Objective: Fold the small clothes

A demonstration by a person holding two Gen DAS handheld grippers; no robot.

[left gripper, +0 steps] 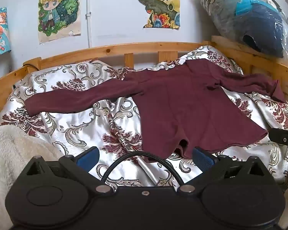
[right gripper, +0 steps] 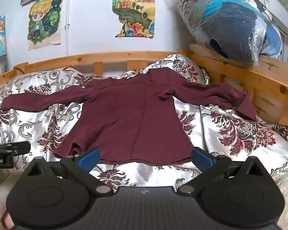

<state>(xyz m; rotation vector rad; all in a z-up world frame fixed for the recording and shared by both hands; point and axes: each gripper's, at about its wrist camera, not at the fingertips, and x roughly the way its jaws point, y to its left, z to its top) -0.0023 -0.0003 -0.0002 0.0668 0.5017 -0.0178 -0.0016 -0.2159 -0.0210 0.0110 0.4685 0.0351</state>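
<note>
At the bottom of the left wrist view the left gripper [left gripper: 145,156] stood spread wide, its blue pads bare; the right-hand pad sat just at the shirt's hem, whether touching I could not tell. The right gripper [right gripper: 145,157] was equally wide and held nothing, its pads level with the hem's two ends. The maroon shirt [left gripper: 192,107] [right gripper: 128,115] lay flat in the middle of the frame on the floral bedspread [left gripper: 71,122] [right gripper: 238,132], sleeves stretched toward both sides, collar toward the wooden rail [left gripper: 105,50] [right gripper: 113,55] at the top. Its right sleeve end reached the rail at the frame's right. Bare bedspread lay open left of the shirt and below the hem. A fleece blanket [left gripper: 11,149] filled the lower left
</note>
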